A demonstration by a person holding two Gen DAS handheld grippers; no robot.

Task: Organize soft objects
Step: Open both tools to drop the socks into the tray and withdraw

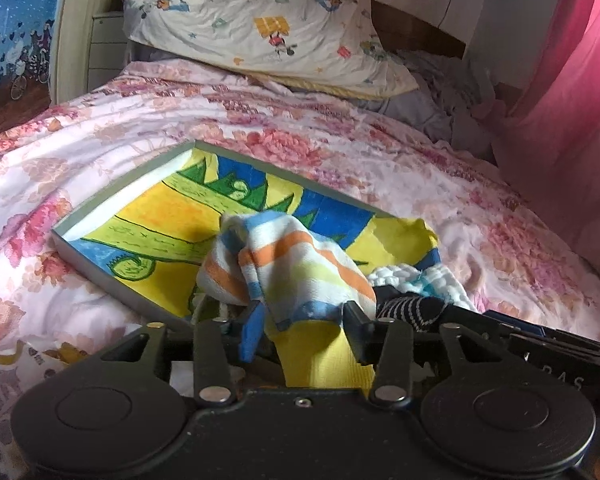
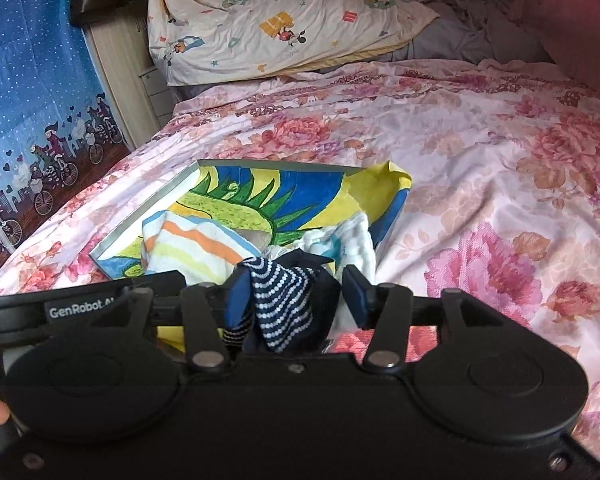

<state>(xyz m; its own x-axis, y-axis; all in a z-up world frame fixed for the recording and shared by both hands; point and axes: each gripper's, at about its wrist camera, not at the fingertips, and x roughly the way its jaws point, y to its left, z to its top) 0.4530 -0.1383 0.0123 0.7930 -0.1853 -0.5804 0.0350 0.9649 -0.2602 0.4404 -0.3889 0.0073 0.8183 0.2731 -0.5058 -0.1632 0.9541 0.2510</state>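
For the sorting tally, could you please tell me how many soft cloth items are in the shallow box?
3 visible: a pastel-striped cloth on the left, a white quilted cloth at the right edge, a navy dotted sock at the front. Others may lie hidden underneath.

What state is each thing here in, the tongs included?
Left tongs: open, striped cloth draped between them.
Right tongs: open, dotted navy sock between them.
Striped cloth: crumpled, in the tray.
Dotted navy sock: bunched.
Tray: shallow, on the bed.
White cloth: crumpled in the tray.
Pillow: propped up.
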